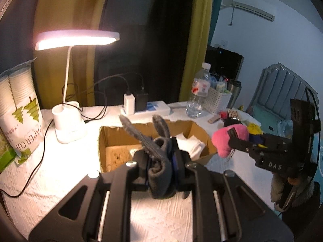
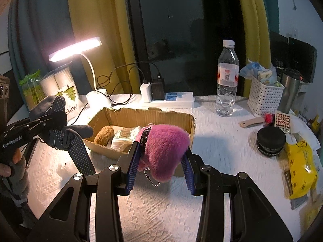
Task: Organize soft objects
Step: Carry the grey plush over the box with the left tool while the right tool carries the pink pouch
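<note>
My left gripper is shut on a grey dotted work glove, held just in front of an open cardboard box; it also shows in the right wrist view. My right gripper is shut on a pink plush toy with a small chain, held at the box's near right corner; the plush also shows in the left wrist view. The box holds a brown plush and a pale wrapped item.
A lit desk lamp, a paper cup pack, a power strip with chargers, a water bottle, a white basket, a black round case and a yellow bag stand on the white cloth.
</note>
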The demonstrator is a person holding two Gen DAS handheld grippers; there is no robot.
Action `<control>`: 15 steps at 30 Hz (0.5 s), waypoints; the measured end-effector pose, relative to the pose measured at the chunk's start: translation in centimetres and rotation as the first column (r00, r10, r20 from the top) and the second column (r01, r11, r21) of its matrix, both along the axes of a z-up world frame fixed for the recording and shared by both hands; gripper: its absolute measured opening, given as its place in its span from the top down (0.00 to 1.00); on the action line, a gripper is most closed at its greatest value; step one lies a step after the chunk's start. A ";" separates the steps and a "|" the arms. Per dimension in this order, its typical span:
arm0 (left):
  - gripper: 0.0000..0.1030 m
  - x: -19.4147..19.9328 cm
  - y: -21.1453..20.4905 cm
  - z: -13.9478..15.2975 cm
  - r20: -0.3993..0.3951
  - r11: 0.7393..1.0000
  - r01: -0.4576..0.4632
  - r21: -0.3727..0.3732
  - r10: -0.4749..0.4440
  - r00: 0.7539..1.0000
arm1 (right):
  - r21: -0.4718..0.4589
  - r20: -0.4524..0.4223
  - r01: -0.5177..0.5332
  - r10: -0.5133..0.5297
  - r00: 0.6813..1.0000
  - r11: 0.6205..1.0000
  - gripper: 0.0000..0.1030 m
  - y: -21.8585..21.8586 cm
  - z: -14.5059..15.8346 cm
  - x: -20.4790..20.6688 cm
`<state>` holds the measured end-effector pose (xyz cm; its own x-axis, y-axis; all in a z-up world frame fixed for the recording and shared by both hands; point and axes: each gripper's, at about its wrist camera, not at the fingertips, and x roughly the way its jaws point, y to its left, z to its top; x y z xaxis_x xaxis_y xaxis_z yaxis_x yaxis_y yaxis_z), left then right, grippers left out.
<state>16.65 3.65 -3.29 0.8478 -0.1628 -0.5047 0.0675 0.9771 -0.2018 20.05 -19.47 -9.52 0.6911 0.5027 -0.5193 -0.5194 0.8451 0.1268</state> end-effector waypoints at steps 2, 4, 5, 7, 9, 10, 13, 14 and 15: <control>0.84 0.3 0.0 0.2 0.004 1.000 -0.003 0.002 0.003 1.000 | 0.004 0.003 -0.005 0.005 1.000 1.000 0.59 0.1 0.1 0.3; 0.84 0.7 0.0 0.3 0.008 1.000 -0.006 0.005 0.006 1.000 | 0.009 0.006 -0.008 0.008 1.000 1.000 0.59 0.2 0.1 0.6; 0.84 0.9 0.0 0.4 0.009 1.000 -0.007 0.005 0.007 1.000 | 0.013 0.008 -0.008 0.008 1.000 1.000 0.59 0.2 0.1 0.8; 0.84 1.2 0.0 0.5 0.016 1.000 -0.010 0.003 0.010 1.000 | 0.018 0.007 -0.009 0.009 1.000 1.000 0.59 0.1 0.1 1.1; 0.84 1.6 0.0 0.6 0.023 1.000 -0.012 0.003 0.012 1.000 | 0.022 0.006 -0.011 0.011 1.000 1.000 0.59 0.1 0.0 1.4; 0.84 1.8 -0.1 0.7 0.024 1.000 -0.013 0.004 0.013 1.000 | 0.024 0.005 -0.012 0.012 1.000 1.000 0.59 0.0 0.0 1.6; 0.84 2.5 -0.3 0.8 0.027 1.000 -0.014 0.008 0.013 1.000 | 0.029 0.002 -0.012 0.012 1.000 1.000 0.59 -0.1 0.0 2.1; 0.84 2.8 -0.4 0.8 0.028 1.000 -0.015 0.010 0.014 1.000 | 0.032 0.001 -0.011 0.011 1.000 0.999 0.59 -0.2 0.0 2.3; 0.84 3.1 -0.5 0.8 0.029 1.000 -0.017 0.013 0.016 0.999 | 0.035 0.000 -0.011 0.011 1.000 0.999 0.59 -0.3 0.0 2.5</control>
<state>19.70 3.18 -2.51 0.8647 -0.1424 -0.4817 0.0571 0.9806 -0.1874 22.56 -19.74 -9.56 0.6854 0.5281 -0.5014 -0.5286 0.8344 0.1562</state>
